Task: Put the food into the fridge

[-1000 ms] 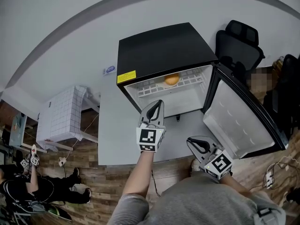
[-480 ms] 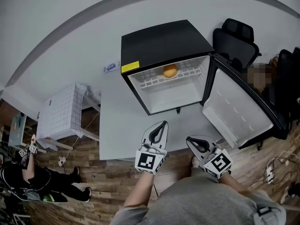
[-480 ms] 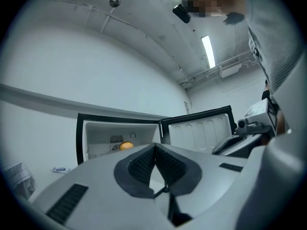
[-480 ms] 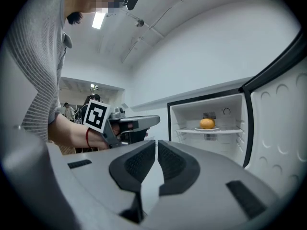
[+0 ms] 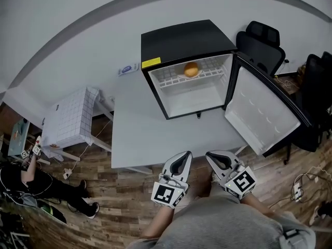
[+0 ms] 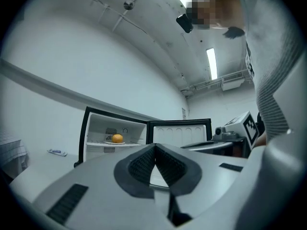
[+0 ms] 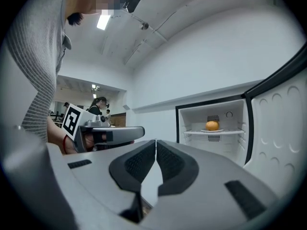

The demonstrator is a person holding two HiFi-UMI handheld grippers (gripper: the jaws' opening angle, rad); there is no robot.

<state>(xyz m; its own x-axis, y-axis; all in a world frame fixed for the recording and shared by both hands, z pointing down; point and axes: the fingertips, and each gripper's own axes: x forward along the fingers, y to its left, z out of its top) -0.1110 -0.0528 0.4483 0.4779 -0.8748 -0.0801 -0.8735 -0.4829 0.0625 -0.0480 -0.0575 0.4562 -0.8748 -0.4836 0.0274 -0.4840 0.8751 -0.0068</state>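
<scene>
A small black fridge (image 5: 181, 40) stands on the grey table (image 5: 140, 134) with its door (image 5: 262, 115) swung open to the right. An orange food item (image 5: 191, 69) rests on a plate on the upper wire shelf; it also shows in the left gripper view as the orange (image 6: 117, 138) and in the right gripper view as the orange (image 7: 212, 125). My left gripper (image 5: 182, 160) is shut and empty, held off the table's near edge. My right gripper (image 5: 218, 158) is beside it, also shut with nothing between its pads.
A black office chair (image 5: 262, 45) stands behind the fridge door. A small white-and-blue object (image 5: 127, 69) lies on the table left of the fridge. A white gridded box (image 5: 70, 121) sits left of the table. A person (image 5: 23, 175) is on the wooden floor at the far left.
My left gripper has drawn back from the fridge opening to the table's near edge, empty. The right gripper has stayed where it was. The view has shifted so the fridge appears farther away.
</scene>
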